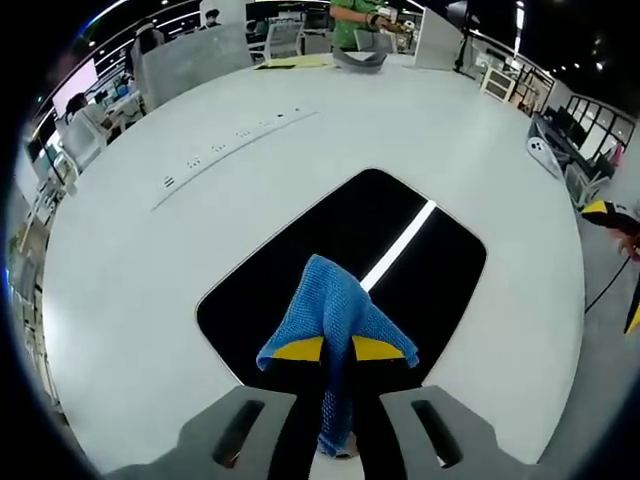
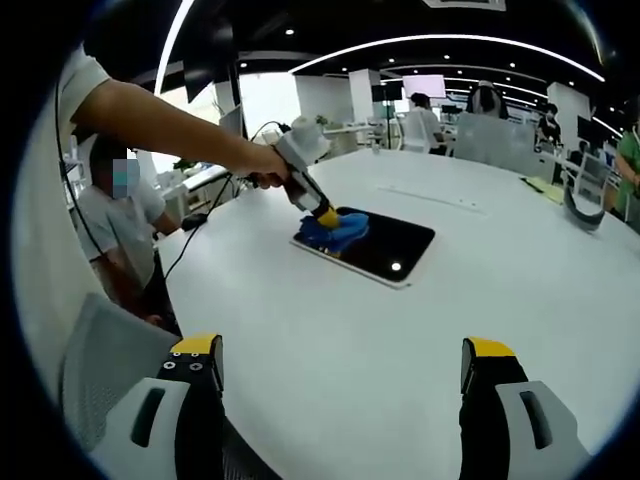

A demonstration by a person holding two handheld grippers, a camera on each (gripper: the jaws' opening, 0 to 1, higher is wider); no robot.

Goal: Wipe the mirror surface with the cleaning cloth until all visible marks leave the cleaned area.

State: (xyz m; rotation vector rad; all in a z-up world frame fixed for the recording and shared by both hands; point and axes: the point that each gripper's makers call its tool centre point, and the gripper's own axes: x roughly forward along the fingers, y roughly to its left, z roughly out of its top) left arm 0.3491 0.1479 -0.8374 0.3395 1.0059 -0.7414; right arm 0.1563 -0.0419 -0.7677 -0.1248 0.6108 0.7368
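A dark rectangular mirror [image 1: 420,250] lies flat on the white table [image 1: 150,300], reflecting a bright ceiling strip. My left gripper [image 1: 337,350] is shut on a blue cleaning cloth [image 1: 335,310], which hangs over the mirror's near corner. In the right gripper view the same mirror [image 2: 385,245] sits mid-table with the blue cloth [image 2: 335,232] pressed on its left end by the left gripper [image 2: 325,217], held in a person's hand. My right gripper [image 2: 340,365] stands open above bare table, well short of the mirror, with nothing between its yellow-tipped fingers [image 2: 195,350].
A grey object [image 1: 360,58] and yellow sheets [image 1: 295,62] lie at the table's far edge. Small marks [image 1: 215,148] dot the tabletop beyond the mirror. A seated person [image 2: 115,225] and cables [image 2: 200,235] are beside the table. Chairs and desks stand behind.
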